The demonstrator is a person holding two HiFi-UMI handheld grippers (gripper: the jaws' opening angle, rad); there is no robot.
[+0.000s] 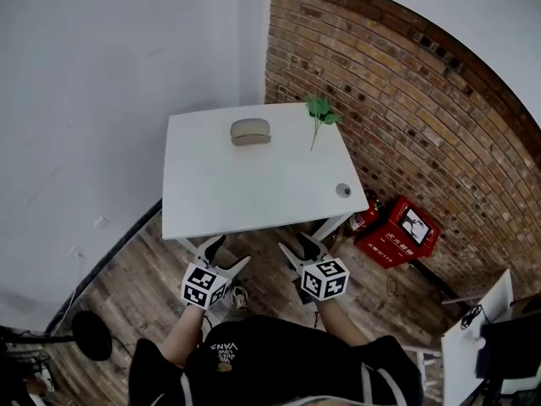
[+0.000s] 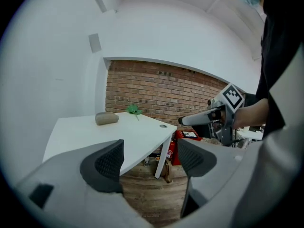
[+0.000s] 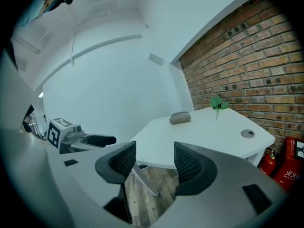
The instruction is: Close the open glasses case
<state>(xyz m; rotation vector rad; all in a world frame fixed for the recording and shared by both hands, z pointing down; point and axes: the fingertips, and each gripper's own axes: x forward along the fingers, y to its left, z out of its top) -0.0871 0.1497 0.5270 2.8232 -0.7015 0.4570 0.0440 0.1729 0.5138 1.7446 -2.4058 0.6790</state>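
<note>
brick and plaster walls back a white rectangular table (image 1: 254, 201). the grey oval glasses case (image 1: 251, 131) sits near its far edge, untouched. my left gripper (image 1: 230, 252) and right gripper (image 1: 297, 245) hover before the near edge, jaws apart and empty, so i judge the closing is all still to do.

A green sprig (image 1: 319, 112), perhaps artificial, lies on the white table (image 1: 220, 193) beside a brick wall (image 1: 406, 100).

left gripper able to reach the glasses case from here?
Probably yes, with a long reach: the left gripper hangs open and empty short of the table, the glasses case lies near its far edge, only bare tabletop lies between.
</note>
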